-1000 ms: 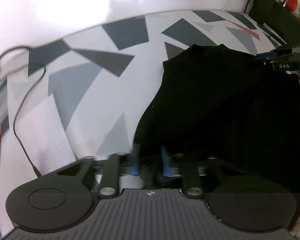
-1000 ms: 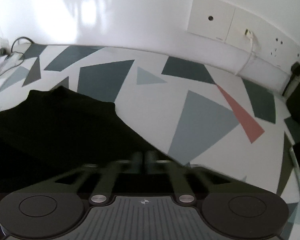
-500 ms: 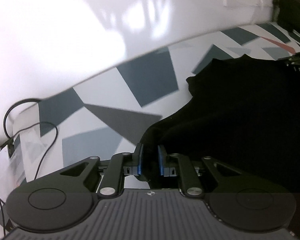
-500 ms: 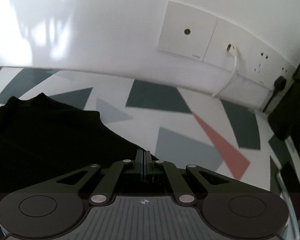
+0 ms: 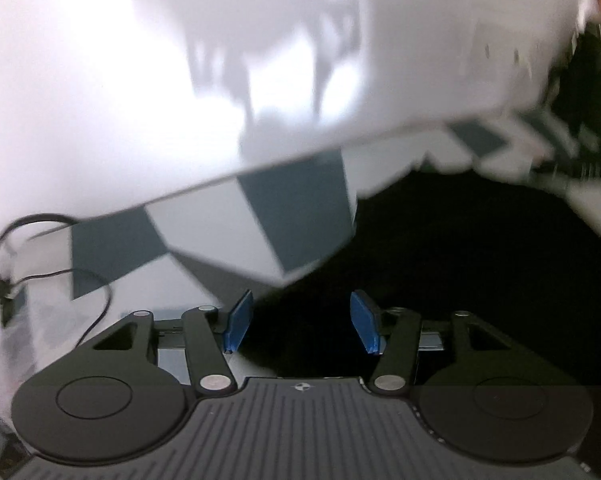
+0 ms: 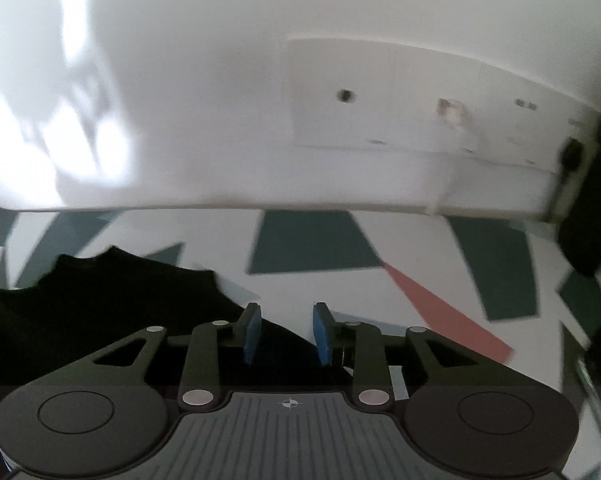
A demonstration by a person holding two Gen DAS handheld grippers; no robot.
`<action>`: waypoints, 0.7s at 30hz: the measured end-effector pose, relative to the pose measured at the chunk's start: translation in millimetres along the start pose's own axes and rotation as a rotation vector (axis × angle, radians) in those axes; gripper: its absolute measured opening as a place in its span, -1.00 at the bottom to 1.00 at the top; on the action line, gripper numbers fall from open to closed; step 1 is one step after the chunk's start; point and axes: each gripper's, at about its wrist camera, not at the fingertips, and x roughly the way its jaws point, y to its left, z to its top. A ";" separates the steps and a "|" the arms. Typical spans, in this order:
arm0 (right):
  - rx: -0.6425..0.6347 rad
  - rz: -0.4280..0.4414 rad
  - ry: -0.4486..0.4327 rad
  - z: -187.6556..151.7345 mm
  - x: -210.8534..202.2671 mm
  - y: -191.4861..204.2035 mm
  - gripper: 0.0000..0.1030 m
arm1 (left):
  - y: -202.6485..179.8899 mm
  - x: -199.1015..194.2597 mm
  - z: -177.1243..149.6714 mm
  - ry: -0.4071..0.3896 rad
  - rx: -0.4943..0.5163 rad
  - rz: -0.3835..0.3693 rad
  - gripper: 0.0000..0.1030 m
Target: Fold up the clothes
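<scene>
- Left gripper (image 5: pixel 302 322): jaws spread wide, blue pads clear of the black garment (image 5: pixel 460 280) lying beneath them.
- Right gripper (image 6: pixel 286 330): jaws parted over the garment's edge, gripping nothing.
- The garment lies on the patterned table (image 6: pixel 312 248).
- Wall sockets (image 6: pixel 380 92) stand beyond.

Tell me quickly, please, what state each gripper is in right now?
Left gripper: open, holding nothing, over the black garment.
Right gripper: open, holding nothing, at the garment's edge.
</scene>
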 end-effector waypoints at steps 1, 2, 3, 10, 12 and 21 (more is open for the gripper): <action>-0.020 0.015 0.000 0.8 2.9 3.4 -0.48 | -1.0 5.7 7.0 0.008 -0.003 -0.020 0.07; -0.052 0.021 0.002 0.2 7.2 9.2 -0.46 | -6.9 13.6 11.2 0.026 0.020 -0.031 0.06; -0.077 0.023 0.006 -0.7 11.7 14.1 -0.45 | -13.4 21.7 15.1 0.045 0.045 -0.042 0.04; -0.120 0.063 0.033 -4.0 26.4 28.1 -0.36 | -57.2 60.8 24.3 0.111 0.219 0.009 -0.28; -0.173 0.048 0.032 -5.0 27.0 34.5 -0.42 | -57.4 64.1 28.1 0.097 0.203 0.037 -0.58; -0.121 -0.029 -0.016 17.5 51.6 35.9 -0.90 | -50.2 82.6 43.7 0.011 0.138 0.140 -0.75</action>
